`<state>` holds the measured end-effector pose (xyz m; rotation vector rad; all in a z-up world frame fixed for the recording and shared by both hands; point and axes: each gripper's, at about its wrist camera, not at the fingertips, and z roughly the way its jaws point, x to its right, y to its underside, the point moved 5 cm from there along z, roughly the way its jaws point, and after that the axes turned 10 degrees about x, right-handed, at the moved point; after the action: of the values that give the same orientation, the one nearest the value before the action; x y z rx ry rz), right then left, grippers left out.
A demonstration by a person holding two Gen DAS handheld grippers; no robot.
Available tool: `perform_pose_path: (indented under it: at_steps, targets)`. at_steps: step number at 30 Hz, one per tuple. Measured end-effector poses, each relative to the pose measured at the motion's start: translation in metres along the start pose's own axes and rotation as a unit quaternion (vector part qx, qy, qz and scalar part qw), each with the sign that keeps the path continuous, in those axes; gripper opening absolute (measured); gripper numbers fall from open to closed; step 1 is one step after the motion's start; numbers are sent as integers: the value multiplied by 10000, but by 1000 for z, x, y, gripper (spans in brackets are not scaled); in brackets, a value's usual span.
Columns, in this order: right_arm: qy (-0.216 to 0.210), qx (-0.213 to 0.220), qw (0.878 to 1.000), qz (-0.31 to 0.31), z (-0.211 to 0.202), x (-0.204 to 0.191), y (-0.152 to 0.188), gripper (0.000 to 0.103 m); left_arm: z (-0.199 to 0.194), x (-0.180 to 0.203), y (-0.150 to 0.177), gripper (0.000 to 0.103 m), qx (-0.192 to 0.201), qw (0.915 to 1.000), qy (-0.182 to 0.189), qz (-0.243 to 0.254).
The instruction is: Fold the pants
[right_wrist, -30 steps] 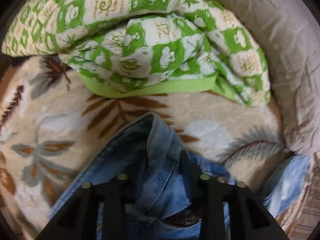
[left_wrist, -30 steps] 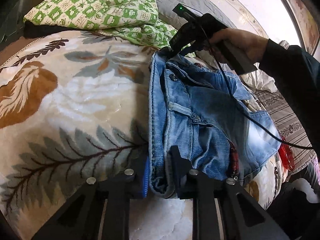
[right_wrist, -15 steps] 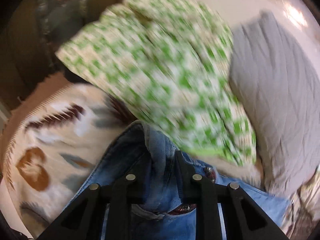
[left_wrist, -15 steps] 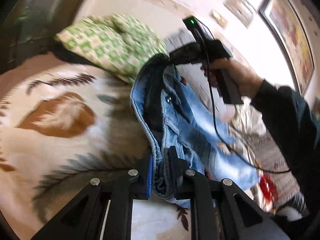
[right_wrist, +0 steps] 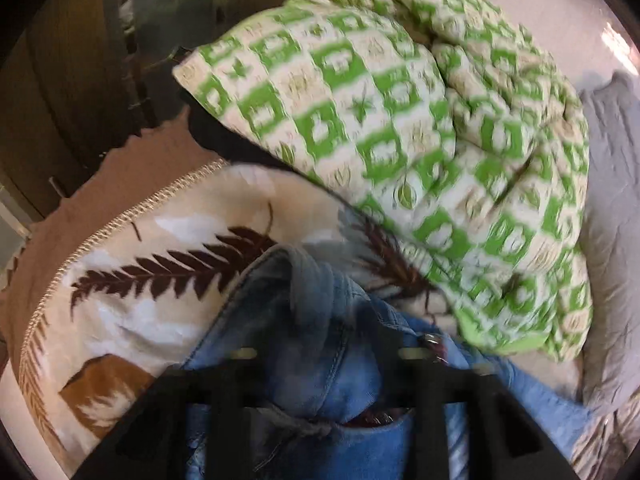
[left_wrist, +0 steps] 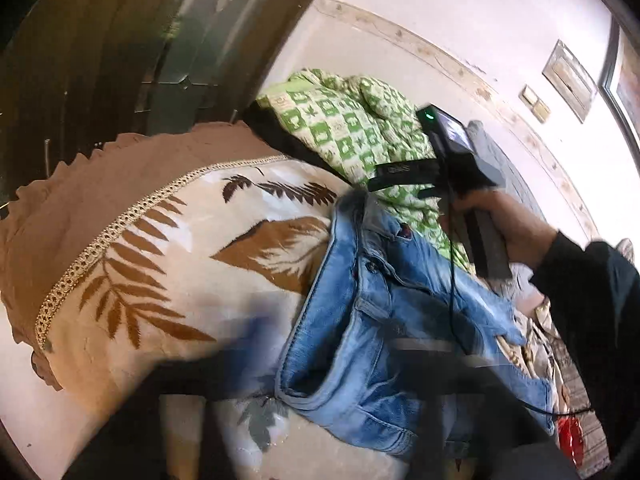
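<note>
Light blue jeans (left_wrist: 380, 312) lie bunched on a leaf-patterned blanket (left_wrist: 180, 260), with the waistband toward the left. My left gripper (left_wrist: 332, 340) is blurred low in its view. Its jaws are opening and stand wide, with the near waistband fold between them and untouched by the pads. My right gripper (right_wrist: 328, 354) is also opening wide over the far end of the waistband (right_wrist: 304, 300), its pads off the denim. In the left wrist view a hand (left_wrist: 504, 220) in a dark sleeve holds that right gripper above the jeans' far end.
A green-and-white checked quilt (right_wrist: 400, 140) is heaped just behind the jeans, beside a grey pillow (right_wrist: 612, 200). Dark wooden panels (left_wrist: 100, 60) stand past the bed's left edge. A black cable (left_wrist: 452, 280) trails over the denim, and something red (left_wrist: 572, 436) lies at the lower right.
Both grippers were shut on the waistband and carried it up and leftward. Now both sets of jaws have sprung wide and the denim sits loose between them.
</note>
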<state>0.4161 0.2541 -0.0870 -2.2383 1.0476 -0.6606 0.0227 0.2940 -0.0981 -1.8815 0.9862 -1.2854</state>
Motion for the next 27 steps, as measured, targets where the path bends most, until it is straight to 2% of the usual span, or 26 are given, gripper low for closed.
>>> perform_pose_path:
  at_steps: [2, 5, 10, 13, 17, 21, 23, 27]
  targets:
    - [19, 147, 9999, 35, -11, 11, 0, 103, -2, 9, 0, 103, 55, 9999, 154, 35]
    - [-1, 261, 9990, 354, -39, 45, 4, 103, 1, 29, 1, 103, 147, 9989, 76, 446]
    - [153, 434, 9940, 990, -99, 131, 36, 103, 19, 60, 9, 103, -54, 9965, 59, 829]
    - [358, 467, 9887, 1380, -137, 193, 77, 103, 22, 82, 11, 103, -20, 9953, 145, 956]
    - [495, 457, 9794, 1903, -187, 273, 152, 103, 34, 124, 21, 103, -86, 9908, 288, 1317]
    - [750, 377, 9660, 2444, -235, 344, 238, 103, 57, 176, 35, 103, -338, 9816, 540, 1799]
    - [897, 340, 9603, 2621, -253, 371, 273, 103, 71, 209, 41, 103, -529, 9736, 697, 2108]
    - [1145, 382, 9497, 2888, -278, 410, 326, 103, 104, 272, 53, 103, -1025, 9503, 1012, 2759]
